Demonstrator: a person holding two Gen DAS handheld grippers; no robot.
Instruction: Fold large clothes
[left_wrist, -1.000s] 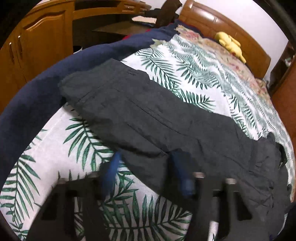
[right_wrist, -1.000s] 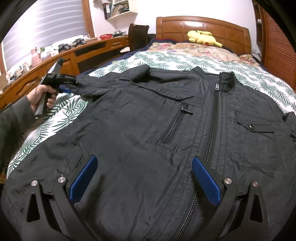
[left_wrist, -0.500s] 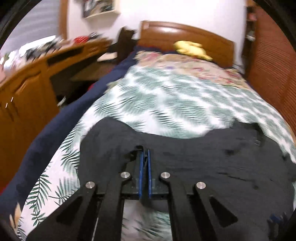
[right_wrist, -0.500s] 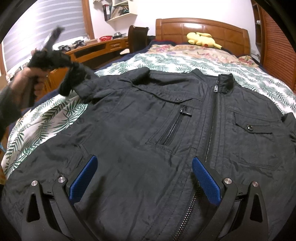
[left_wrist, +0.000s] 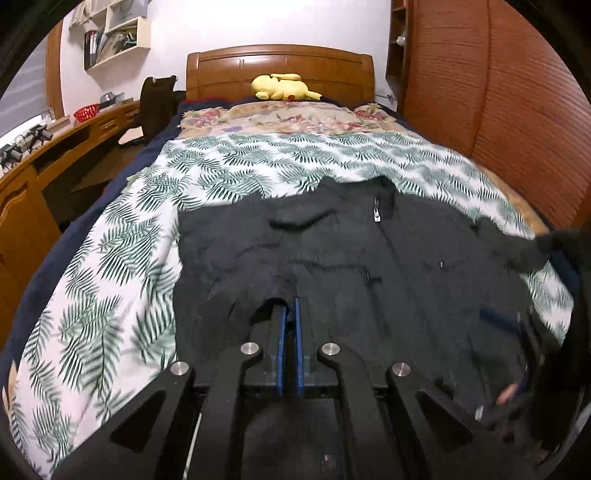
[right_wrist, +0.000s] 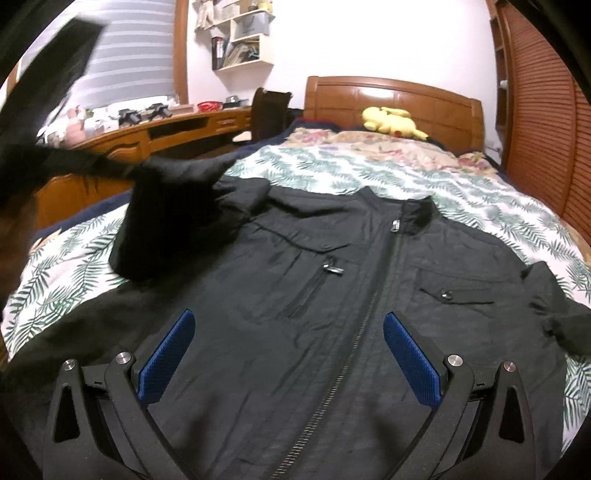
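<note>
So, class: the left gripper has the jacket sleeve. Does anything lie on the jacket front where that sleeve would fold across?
Nothing visible does. The left gripper is shut on the sleeve, and the jacket front lies bare. The open right gripper hovers over its lower part and may need to move aside.

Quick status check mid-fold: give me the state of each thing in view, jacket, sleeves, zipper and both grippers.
Jacket: front up on the bed, not yet folded.
Left sleeve: lifted and drawn over the chest, pinched in the left gripper.
Other sleeve: out to the side on the quilt.
Main zipper: closed to the collar.
Left gripper: shut on the left sleeve.
Right gripper: open, above the jacket, holding nothing.
Plush toy: lying by the headboard.
</note>
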